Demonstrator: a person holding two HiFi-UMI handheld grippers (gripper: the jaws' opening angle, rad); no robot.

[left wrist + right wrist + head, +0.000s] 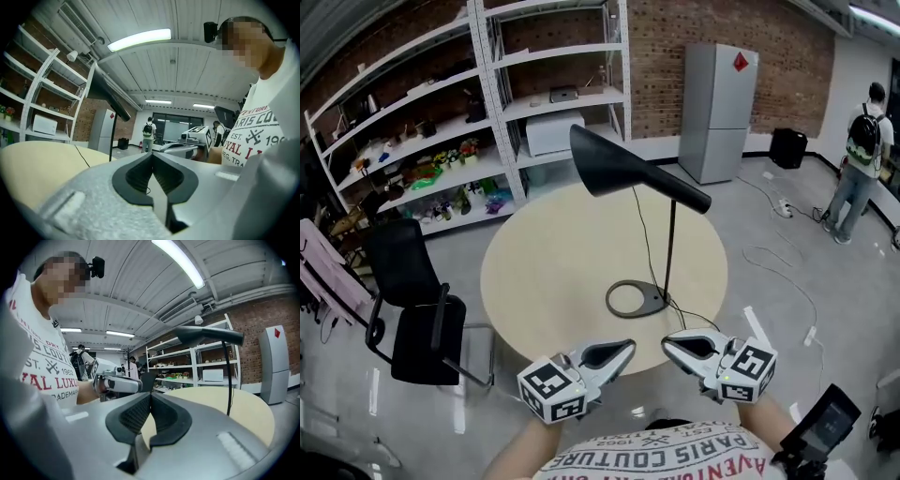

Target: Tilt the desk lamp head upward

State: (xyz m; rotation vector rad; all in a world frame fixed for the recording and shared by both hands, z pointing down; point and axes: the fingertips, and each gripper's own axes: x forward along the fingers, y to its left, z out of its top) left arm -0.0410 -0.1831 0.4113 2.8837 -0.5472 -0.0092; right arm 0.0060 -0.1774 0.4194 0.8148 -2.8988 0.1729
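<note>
A black desk lamp stands on the round beige table (pixel 553 272). Its ring base (pixel 635 299) lies near the table's front and a thin stem (pixel 671 244) rises to the cone-shaped head (pixel 614 169), whose wide mouth faces up and to the left. My left gripper (pixel 630 348) and right gripper (pixel 666 343) hover at the table's front edge, tips pointing at each other, both shut on nothing and clear of the lamp. In the left gripper view the lamp head (pixel 105 91) is up at the left; in the right gripper view the head (pixel 206 336) is up at the right.
A black office chair (pixel 412 309) stands left of the table. White shelving (pixel 441 122) and a grey cabinet (pixel 719 111) line the brick wall behind. A person with a backpack (pixel 862 159) stands at the far right. Cables (pixel 778 272) run over the floor on the right.
</note>
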